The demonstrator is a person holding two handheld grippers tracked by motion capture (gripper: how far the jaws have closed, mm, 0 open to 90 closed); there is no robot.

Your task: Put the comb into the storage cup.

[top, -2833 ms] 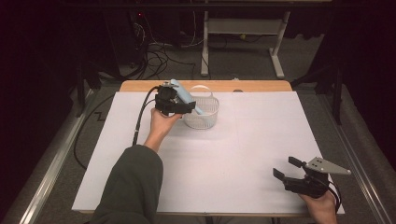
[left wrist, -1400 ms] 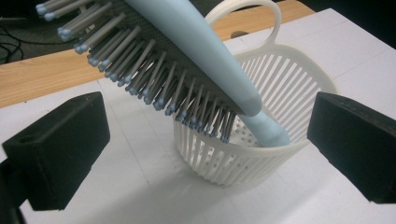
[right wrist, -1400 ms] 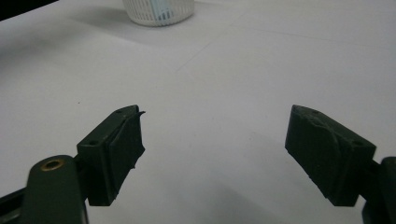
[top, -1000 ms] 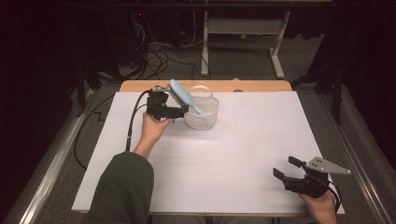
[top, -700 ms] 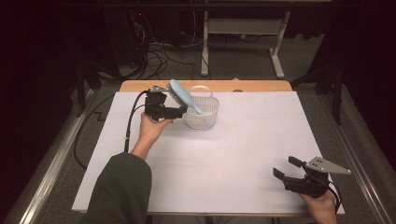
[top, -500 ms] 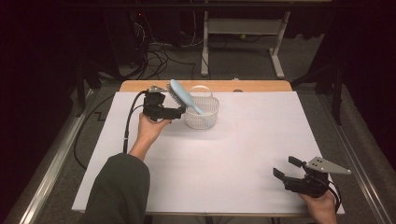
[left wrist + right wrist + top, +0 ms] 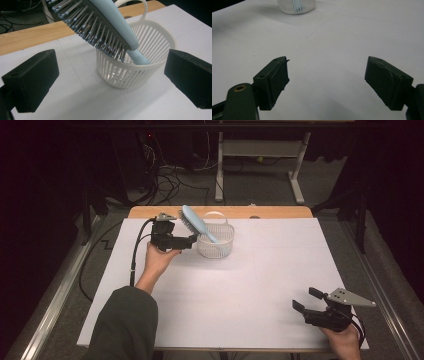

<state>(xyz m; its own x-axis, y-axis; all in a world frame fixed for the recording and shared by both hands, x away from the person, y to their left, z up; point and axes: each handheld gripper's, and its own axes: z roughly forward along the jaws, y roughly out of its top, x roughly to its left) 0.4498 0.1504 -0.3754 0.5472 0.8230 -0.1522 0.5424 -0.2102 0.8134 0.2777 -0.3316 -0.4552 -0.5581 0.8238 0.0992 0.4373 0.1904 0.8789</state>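
Pale blue plastic hairbrush [image 7: 110,27] with ball-tipped bristles is leaning handle-down in round white slatted plastic basket [image 7: 140,72]; left gripper [image 7: 192,241] and right gripper [image 7: 305,300] are both gaping wide, holding nothing

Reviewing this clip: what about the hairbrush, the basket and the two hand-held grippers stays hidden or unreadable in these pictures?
- Light blue hairbrush: its handle end is hidden inside the white slotted plastic basket in the left gripper view, and its head is cut by the top edge.
- Basket floor: hidden by the wall in the high view.
- Basket in the right gripper view: cut by the top edge.
- Right hand-held gripper: small in the high view.
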